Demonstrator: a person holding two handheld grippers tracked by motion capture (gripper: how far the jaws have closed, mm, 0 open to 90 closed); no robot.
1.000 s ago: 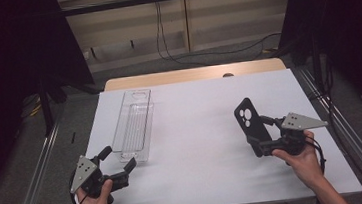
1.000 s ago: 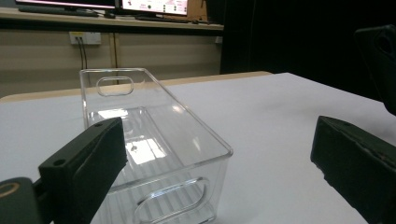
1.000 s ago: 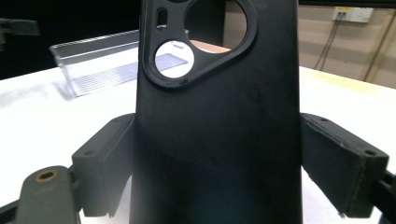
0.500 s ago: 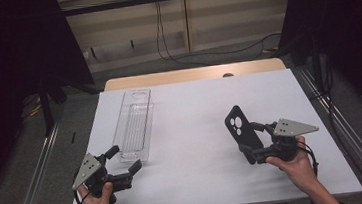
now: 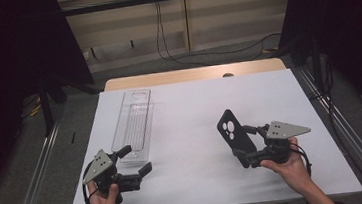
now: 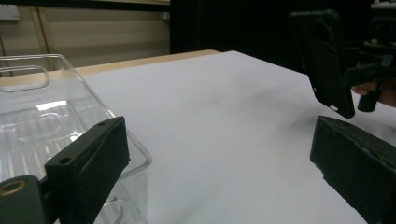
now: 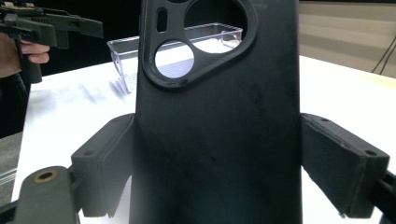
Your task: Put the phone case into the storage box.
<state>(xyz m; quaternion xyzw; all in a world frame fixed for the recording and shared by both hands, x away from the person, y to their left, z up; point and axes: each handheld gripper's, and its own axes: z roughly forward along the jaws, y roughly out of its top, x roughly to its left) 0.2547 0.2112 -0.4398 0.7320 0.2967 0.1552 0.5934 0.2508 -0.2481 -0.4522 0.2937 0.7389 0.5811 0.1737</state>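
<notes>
Broadly, a white counter (image 5: 195, 115) spread across the middle of the high view, wooden edge at the far side. On its left half, lying lengthwise, a long clear plastic tray (image 5: 133, 124), near end just beside the left tool; seen again in the left gripper view (image 6: 42, 116) and, farther off, through the case's camera cutout in the right gripper view (image 7: 187, 39).

Right of centre, held up off the counter and tilted, a black phone case (image 5: 234, 134) with a camera opening near its upper end. Clamped by its lower part in the right tool (image 5: 246, 148), one black pad pressed on each long edge, as in the right gripper view (image 7: 217, 116). Well apart from the tray.

At the near left, the left tool (image 5: 137, 161) in the person's left hand (image 5: 103, 200), low over the counter's front edge, jaws spread wide with only bare counter between them; one jaw just beside the tray's near corner in the left gripper view.
</notes>
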